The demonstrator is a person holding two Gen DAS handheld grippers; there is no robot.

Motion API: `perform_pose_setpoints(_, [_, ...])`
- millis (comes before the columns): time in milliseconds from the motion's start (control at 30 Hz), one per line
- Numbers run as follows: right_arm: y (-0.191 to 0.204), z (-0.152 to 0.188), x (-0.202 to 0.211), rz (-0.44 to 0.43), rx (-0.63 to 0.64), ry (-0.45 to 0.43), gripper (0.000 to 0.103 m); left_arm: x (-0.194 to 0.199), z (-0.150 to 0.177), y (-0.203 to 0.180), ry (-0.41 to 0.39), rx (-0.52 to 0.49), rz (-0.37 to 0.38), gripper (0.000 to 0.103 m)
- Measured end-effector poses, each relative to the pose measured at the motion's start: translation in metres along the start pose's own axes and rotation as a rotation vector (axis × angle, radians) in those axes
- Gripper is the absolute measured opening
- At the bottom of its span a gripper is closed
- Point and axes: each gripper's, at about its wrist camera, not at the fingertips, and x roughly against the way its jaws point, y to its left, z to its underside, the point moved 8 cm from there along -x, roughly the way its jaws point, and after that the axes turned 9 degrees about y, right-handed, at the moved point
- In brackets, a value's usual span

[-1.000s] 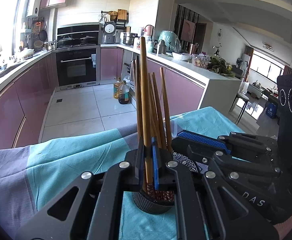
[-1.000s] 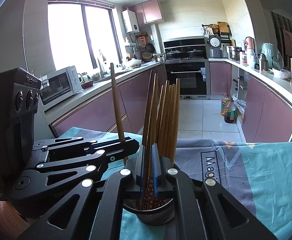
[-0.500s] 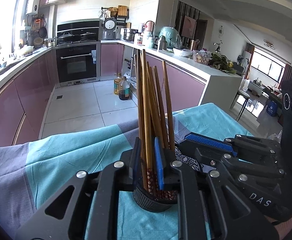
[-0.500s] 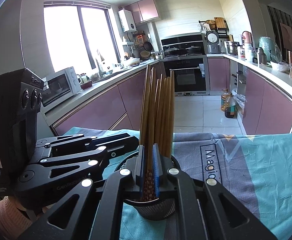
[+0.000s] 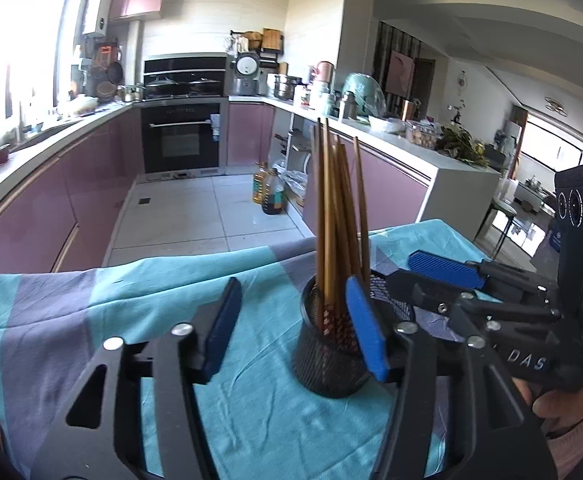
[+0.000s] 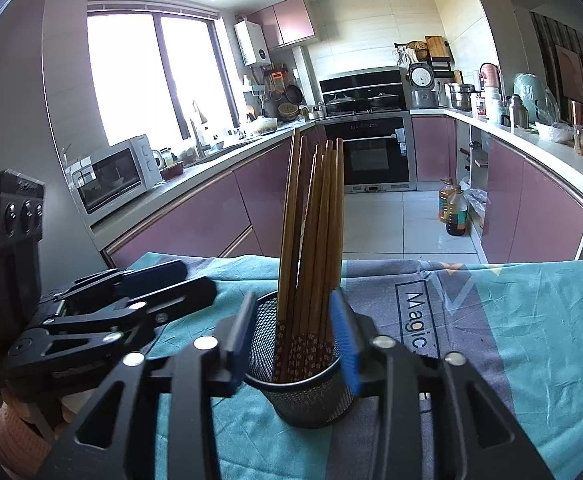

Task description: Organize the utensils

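A black mesh cup [image 5: 329, 360] stands on the teal and grey cloth [image 5: 251, 408] and holds several brown chopsticks [image 5: 333, 220], upright and leaning a little. My left gripper [image 5: 293, 328] is opening. Its blue pads are spread wide and press on nothing, and the cup sits just behind its right pad. In the right wrist view the right gripper [image 6: 292, 336] is also opening. Its pads stand on either side of the cup [image 6: 303, 400] and the chopsticks [image 6: 311, 220] without pressing them. Each view shows the other gripper: right [image 5: 407, 280], left [image 6: 187, 280].
The cloth-covered table [image 6: 511, 340] ends just past the cup, and the kitchen floor lies beyond it. Purple cabinets line both sides, with an oven [image 6: 371, 152] at the back and oil bottles [image 6: 453, 212] on the floor. A pink-sleeved hand [image 5: 563, 412] holds the right gripper.
Both grippers were shut on chopsticks standing in the cup and have let go, with their jaws spreading apart. The left gripper has shifted left, so the cup now sits right of its centre.
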Motion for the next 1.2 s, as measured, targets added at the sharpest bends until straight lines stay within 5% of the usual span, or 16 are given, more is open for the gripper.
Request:
perform_pose_setpoints(267, [0.006, 0.005, 0.013, 0.029, 0.015, -0.021, 0.057, 0.033, 0.024, 0.020, -0.034, 0.008, -0.079, 0.080])
perform_pose_setpoints(400, [0.011, 0.008, 0.022, 0.054, 0.026, -0.053, 0.085, 0.051, 0.031, 0.030, -0.066, 0.014, -0.131, 0.098])
perform_pose_setpoints(500, [0.017, 0.014, 0.027, 0.086, 0.047, -0.074, 0.097, 0.065, 0.039, 0.039, -0.086, 0.042, -0.165, 0.098])
perform_pose_setpoints(933, [0.039, 0.031, 0.050, 0.203, 0.099, -0.189, 0.097, 0.125, 0.058, 0.061, -0.229, 0.086, -0.350, 0.098])
perform_pose_setpoints(1200, [0.050, 0.034, 0.061, 0.207, 0.106, -0.251, 0.097, 0.141, 0.064, 0.066, -0.264, 0.118, -0.356, 0.098])
